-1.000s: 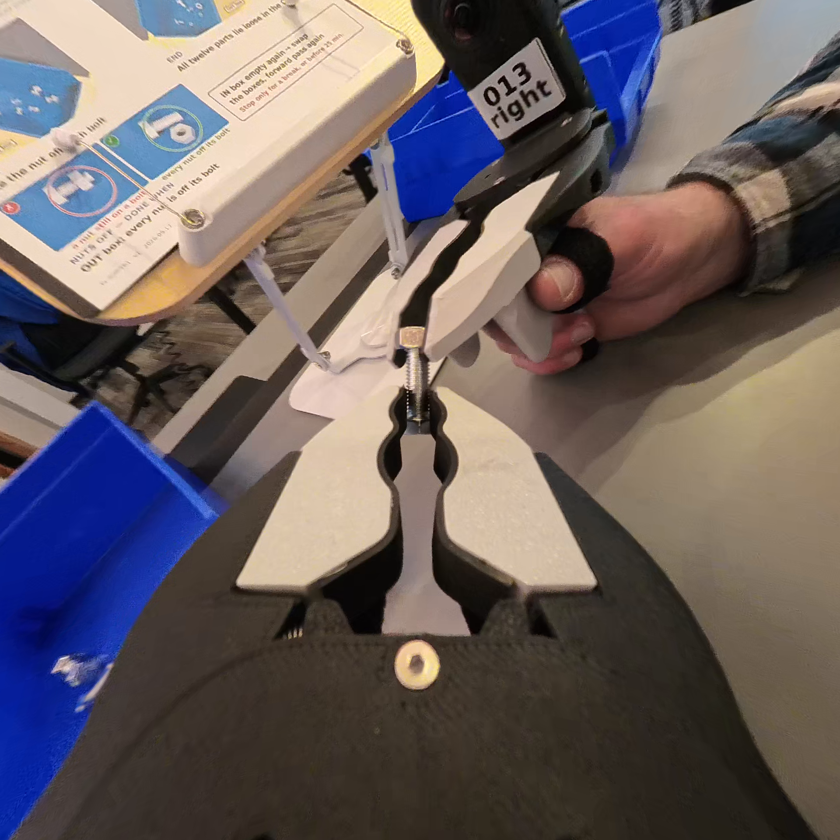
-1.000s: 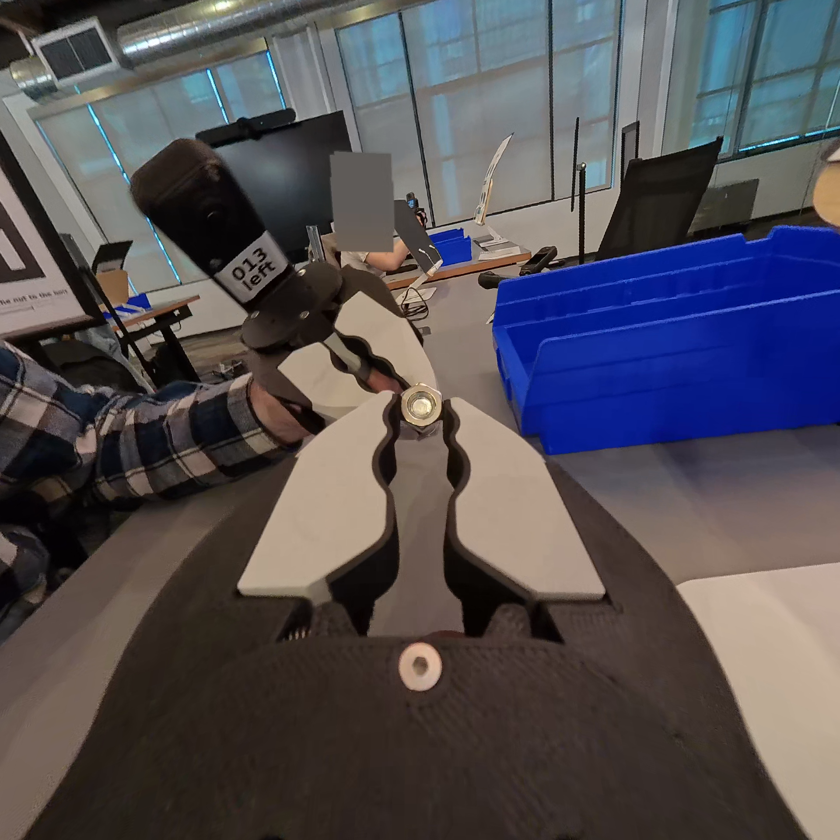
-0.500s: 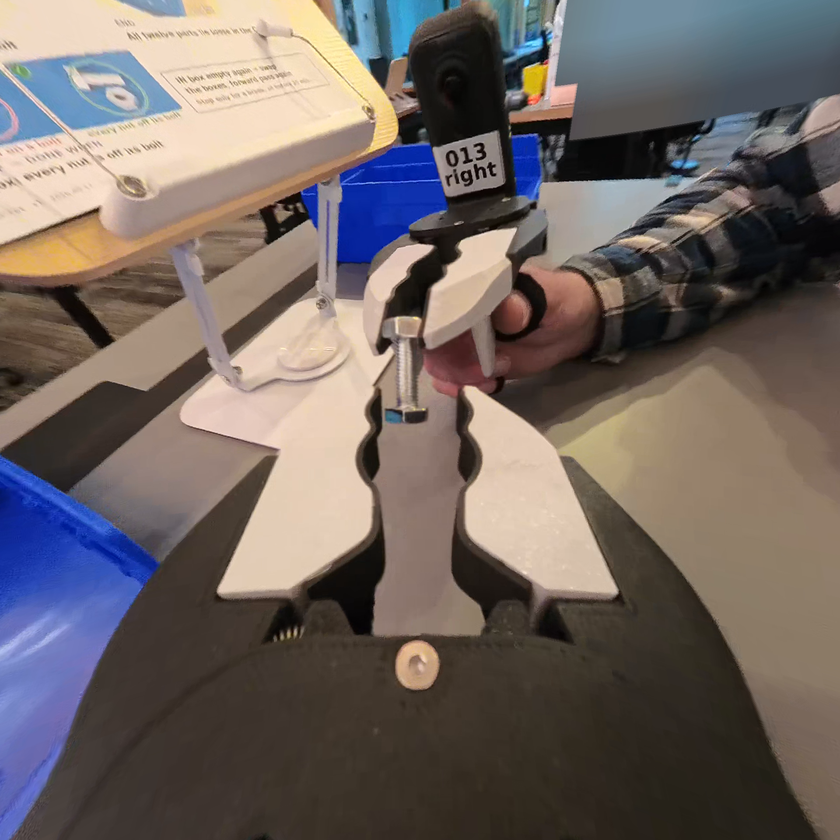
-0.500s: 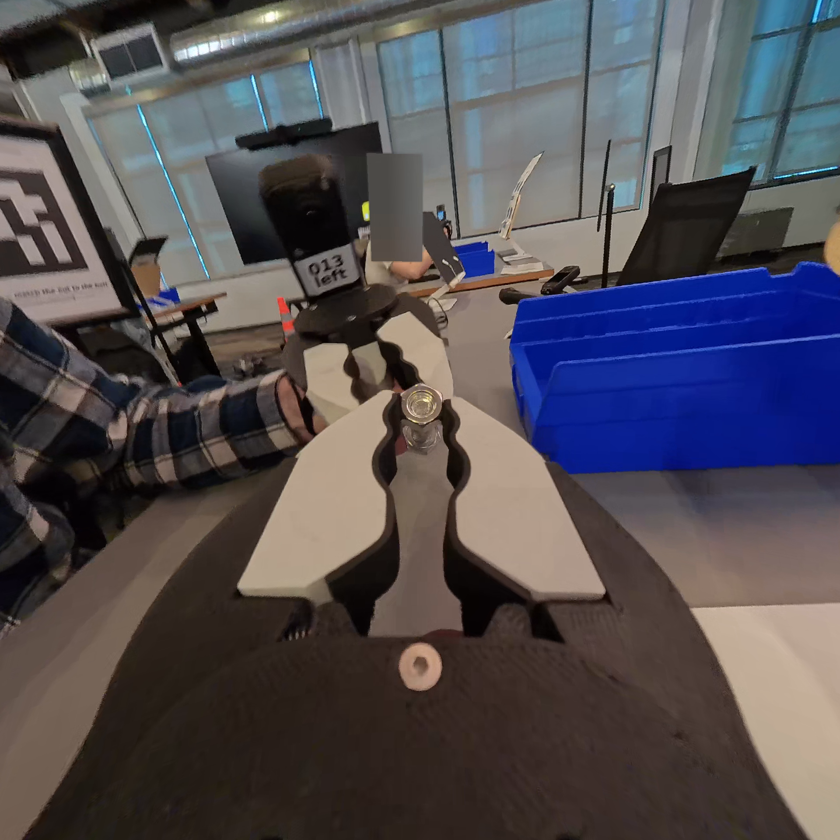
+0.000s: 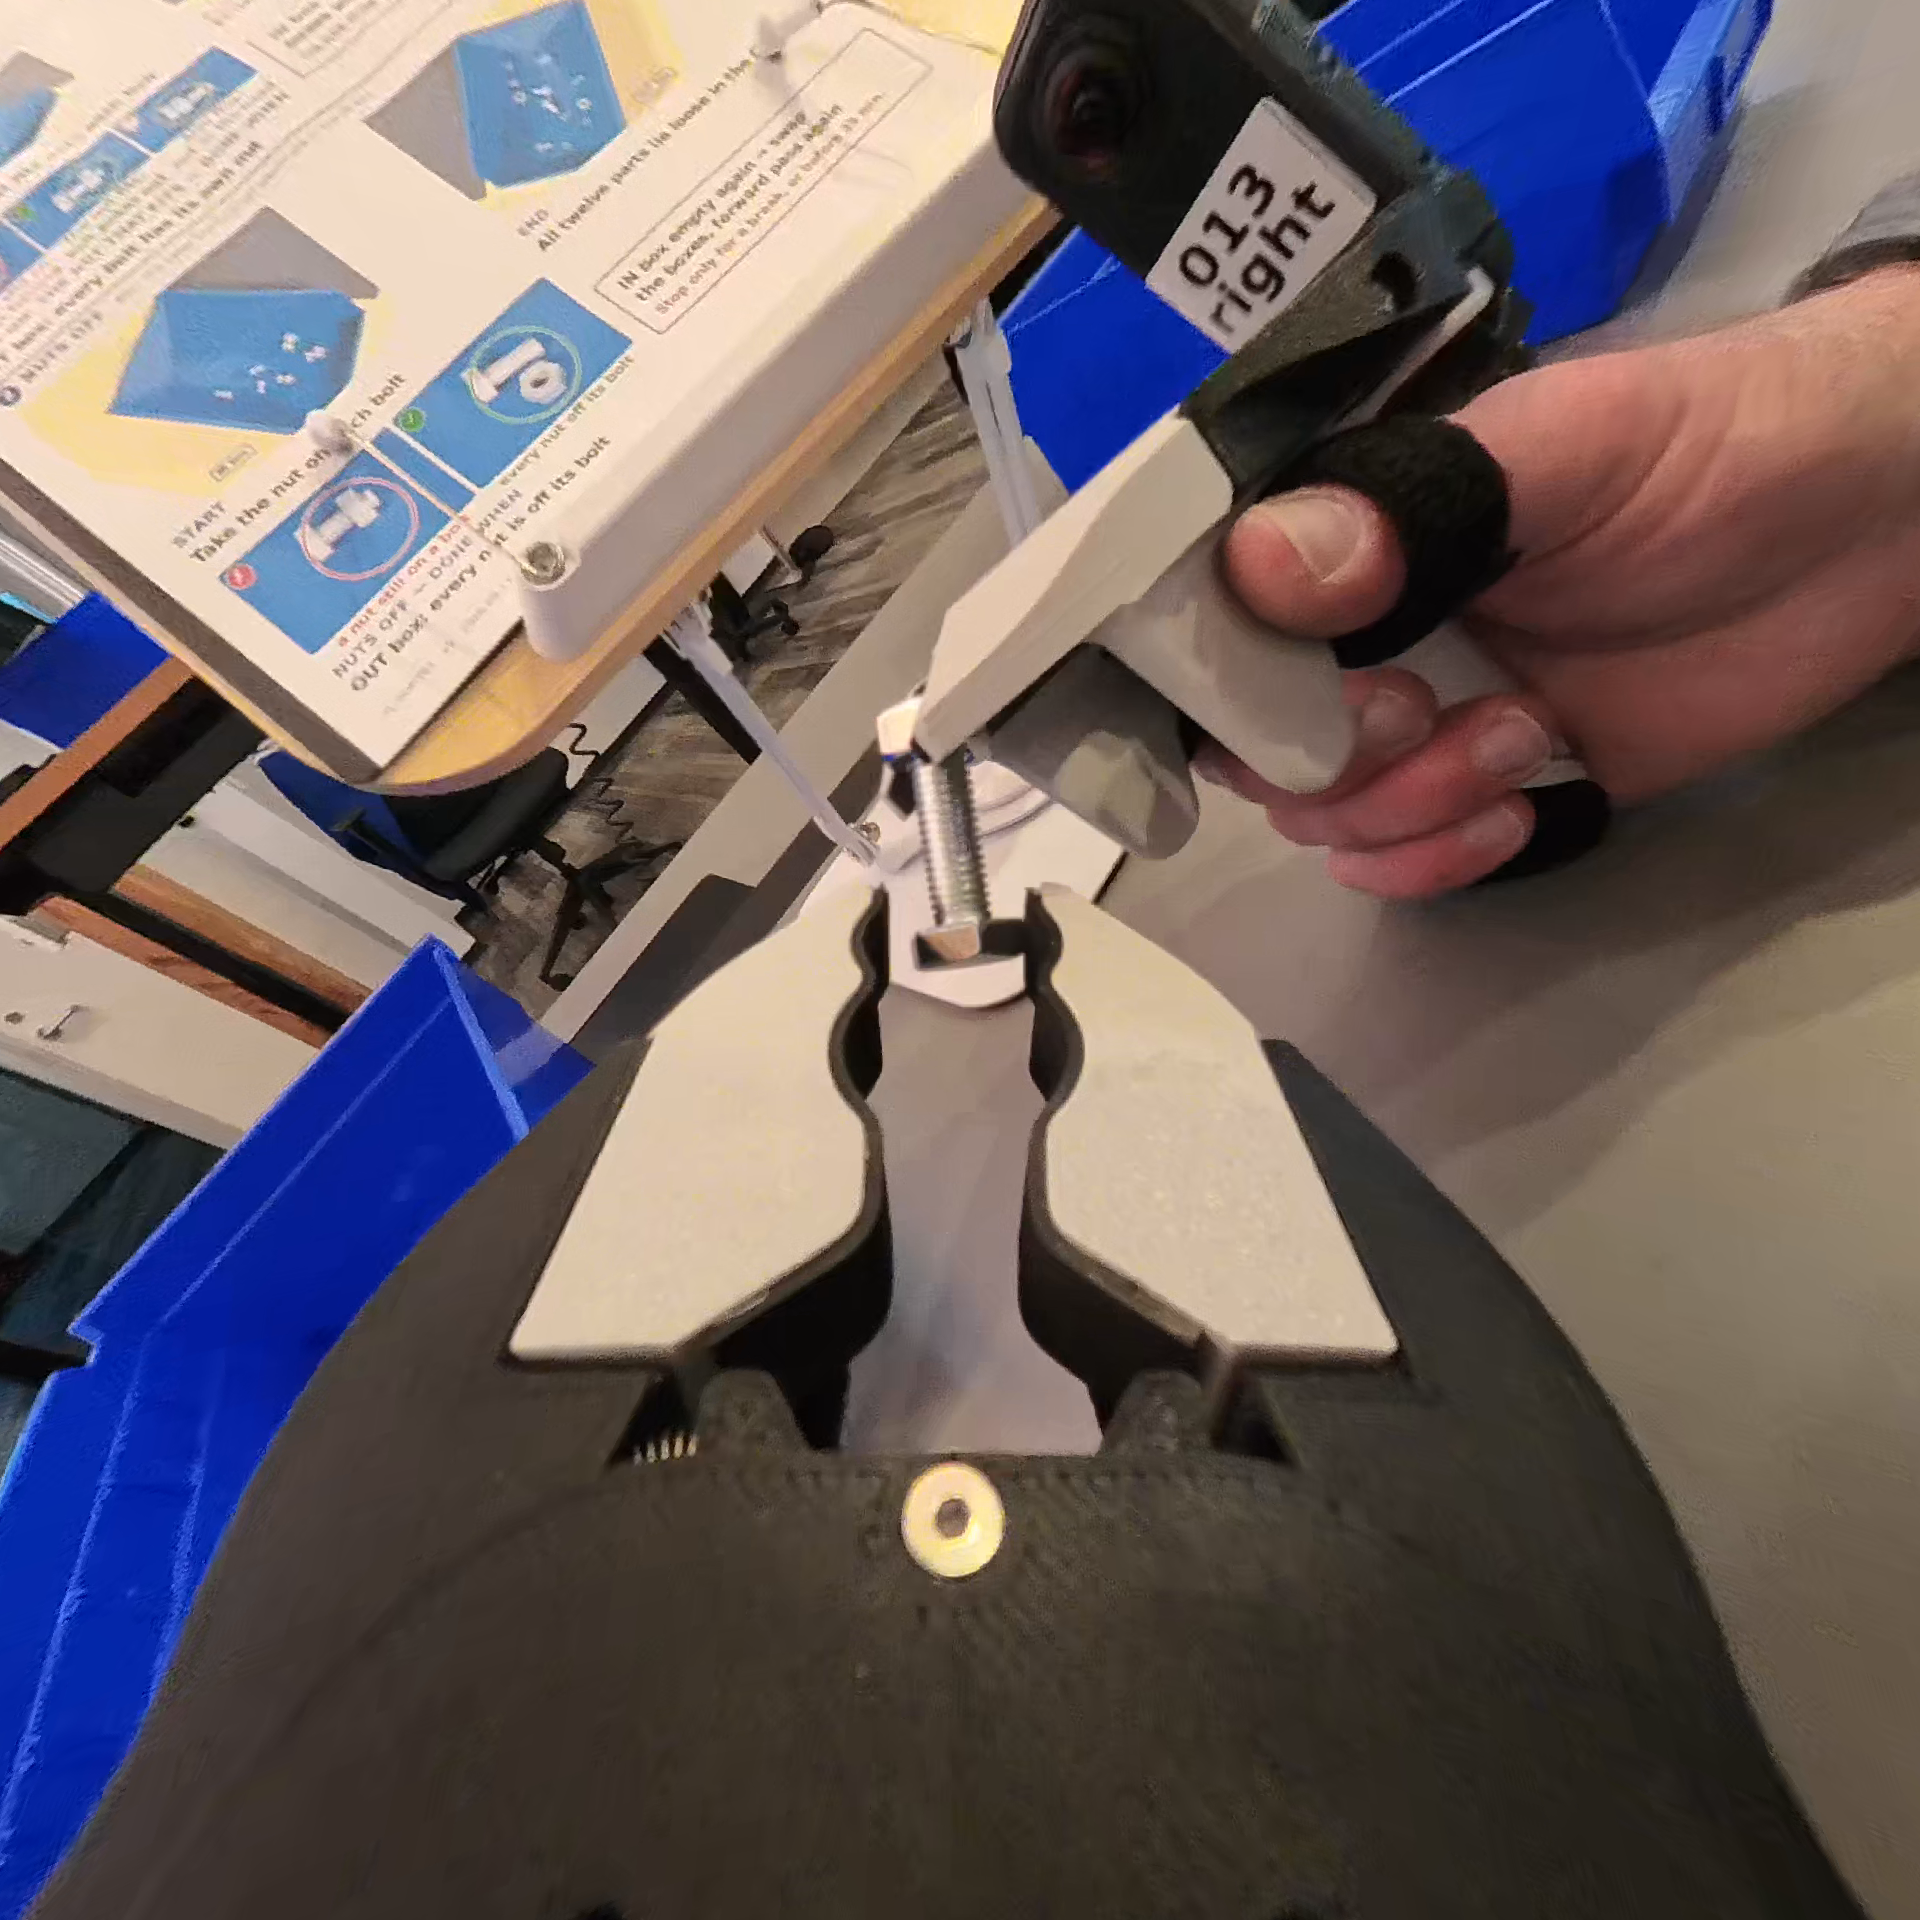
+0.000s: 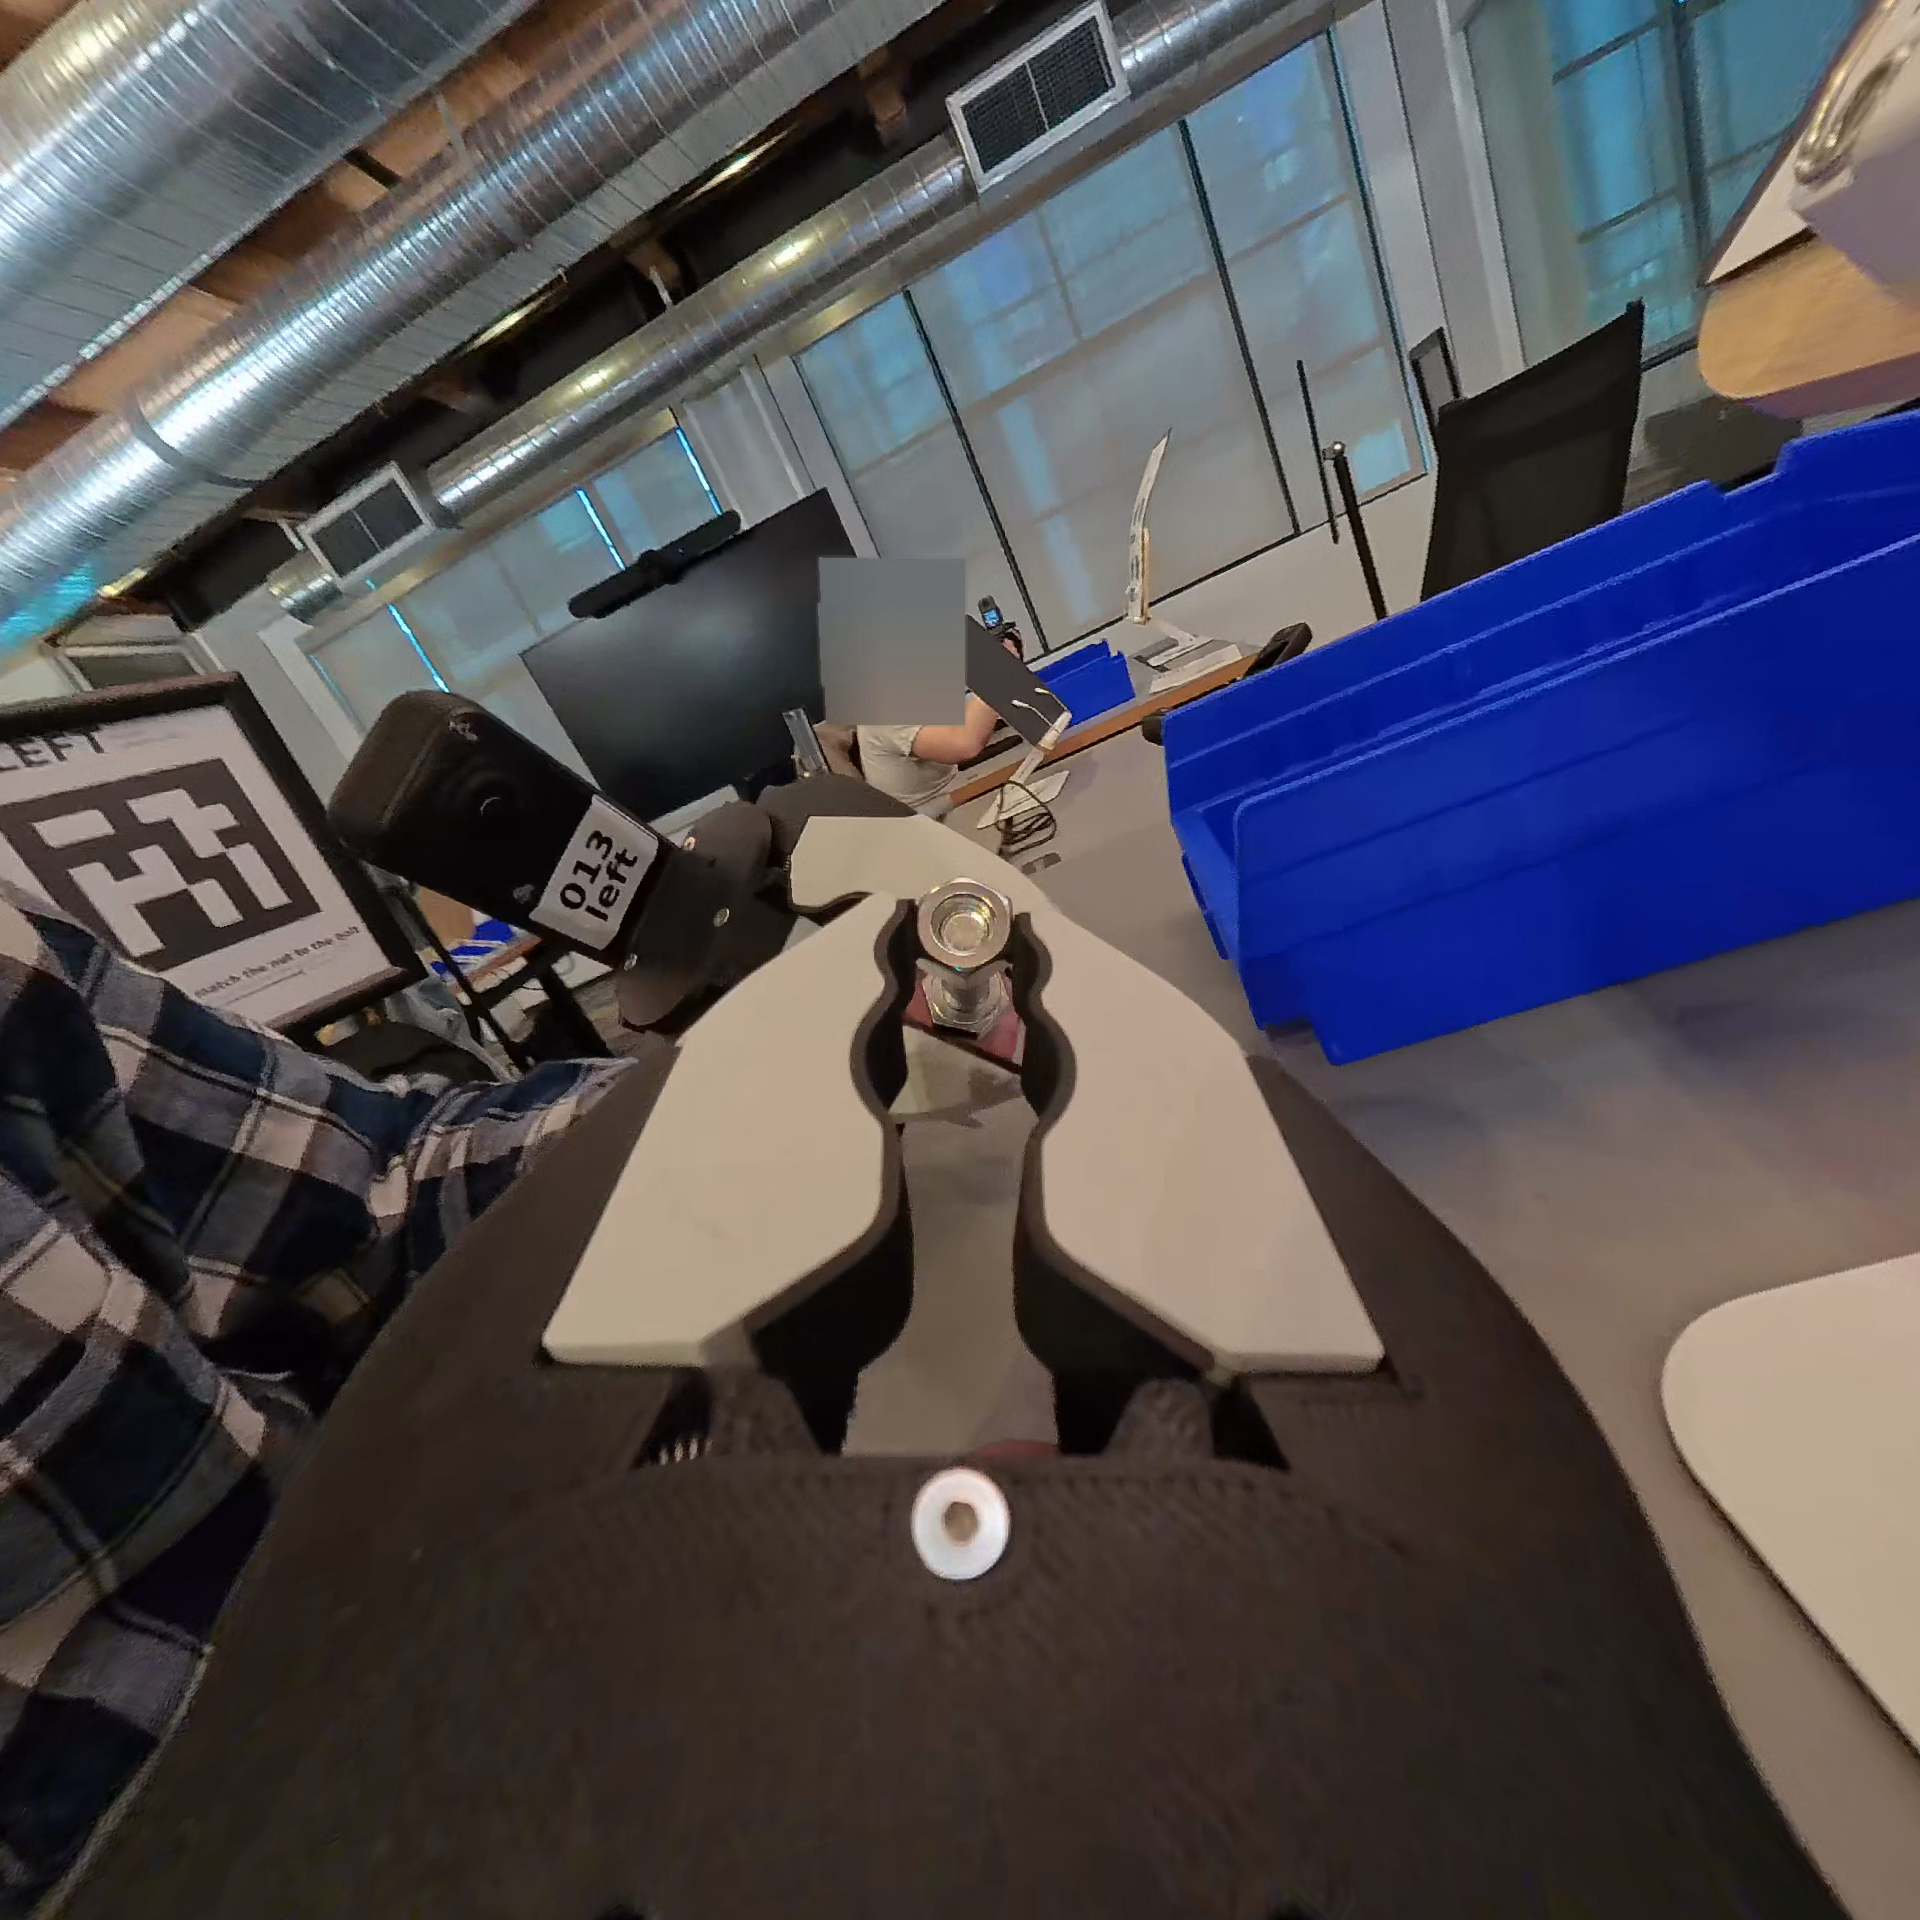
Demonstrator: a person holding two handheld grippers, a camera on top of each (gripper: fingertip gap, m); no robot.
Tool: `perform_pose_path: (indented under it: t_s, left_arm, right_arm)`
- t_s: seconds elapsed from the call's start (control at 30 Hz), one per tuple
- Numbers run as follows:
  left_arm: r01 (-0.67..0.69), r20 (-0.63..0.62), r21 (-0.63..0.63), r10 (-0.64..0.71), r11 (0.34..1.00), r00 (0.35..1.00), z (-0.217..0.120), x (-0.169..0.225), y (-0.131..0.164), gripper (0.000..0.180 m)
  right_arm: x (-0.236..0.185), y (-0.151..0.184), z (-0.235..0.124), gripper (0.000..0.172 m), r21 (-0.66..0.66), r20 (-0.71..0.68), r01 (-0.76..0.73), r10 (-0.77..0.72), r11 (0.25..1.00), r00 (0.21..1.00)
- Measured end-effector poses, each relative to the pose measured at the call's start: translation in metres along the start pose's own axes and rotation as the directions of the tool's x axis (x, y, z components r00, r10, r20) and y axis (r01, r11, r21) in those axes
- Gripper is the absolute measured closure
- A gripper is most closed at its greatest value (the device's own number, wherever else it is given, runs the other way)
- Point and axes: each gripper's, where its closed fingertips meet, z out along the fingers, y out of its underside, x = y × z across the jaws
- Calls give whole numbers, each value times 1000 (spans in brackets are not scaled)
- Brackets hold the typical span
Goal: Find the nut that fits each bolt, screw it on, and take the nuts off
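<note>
Each gripper has a broad black body with a finely ribbed, printed-looking surface, and one round metal fastener sits in the middle near the finger roots. The left gripper [image 5: 956,940] carries two flat pale-grey fingers [image 5: 748,1132] with wavy black inner edges; the right gripper [image 6: 961,945] is built the same. A small coil spring shows at the left finger's root in both views. On top of each rides a black rounded camera [image 5: 1132,114] with a white label, and the handle is pale grey. Black loops wrap two fingers of the right hand [image 5: 1621,582]. The sleeve [image 6: 156,1195] is plaid in blue, black and white.
</note>
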Motion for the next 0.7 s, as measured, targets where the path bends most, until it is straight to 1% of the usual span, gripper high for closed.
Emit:
perform_pose_path:
  t_s: [0.17, 0.27, 0.33, 0.4, 0.43, 0.5, 0.53, 0.6, 0.63, 0.67, 0.7]
  left_arm:
    - [-6, -3, -27, 5, 1000, 1000, 1, 1, 4, 161]
    - [17, -27, -35, -18, 999, 999, 2, 3, 6, 161]
    - [61, -88, -45, -64, 997, 994, 1, 7, 6, 162]
    - [149, -180, -26, -151, 989, 972, -4, 11, 2, 162]
    - [197, -243, -31, -198, 980, 950, -7, 15, 0, 162]
    - [274, -326, -28, -267, 961, 907, -12, 19, -3, 162]
    - [308, -382, -39, -299, 951, 875, -15, 24, -5, 162]
    - [379, -473, -49, -356, 924, 806, -21, 30, -9, 162]
    - [413, -533, -68, -383, 908, 754, -25, 35, -10, 162]
    - [445, -601, -97, -409, 890, 687, -31, 42, -12, 162]
    - [453, -618, -89, -406, 887, 673, -34, 43, -13, 162]
  right_arm:
    - [0, 0, 0, 154, -13, -27, 53, -53, 999, 998]
    - [0, 2, 0, 154, -27, -29, 72, -72, 997, 997]
    - [-1, 3, 1, 154, -53, -22, 115, -116, 992, 993]
    - [-6, 4, 1, 154, -80, 10, 166, -166, 983, 986]
    - [-10, 5, 2, 154, -96, 34, 190, -188, 977, 982]
    - [-15, 7, 2, 154, -123, 72, 241, -234, 963, 970]
    - [-19, 8, 2, 154, -137, 96, 262, -250, 955, 963]
    - [-25, 11, 2, 154, -161, 135, 318, -299, 934, 945]
    - [-29, 14, 1, 154, -178, 166, 348, -321, 921, 933]
    - [-35, 18, 1, 153, -195, 201, 384, -346, 903, 916]
    - [-38, 20, 0, 153, -207, 222, 418, -374, 884, 900]
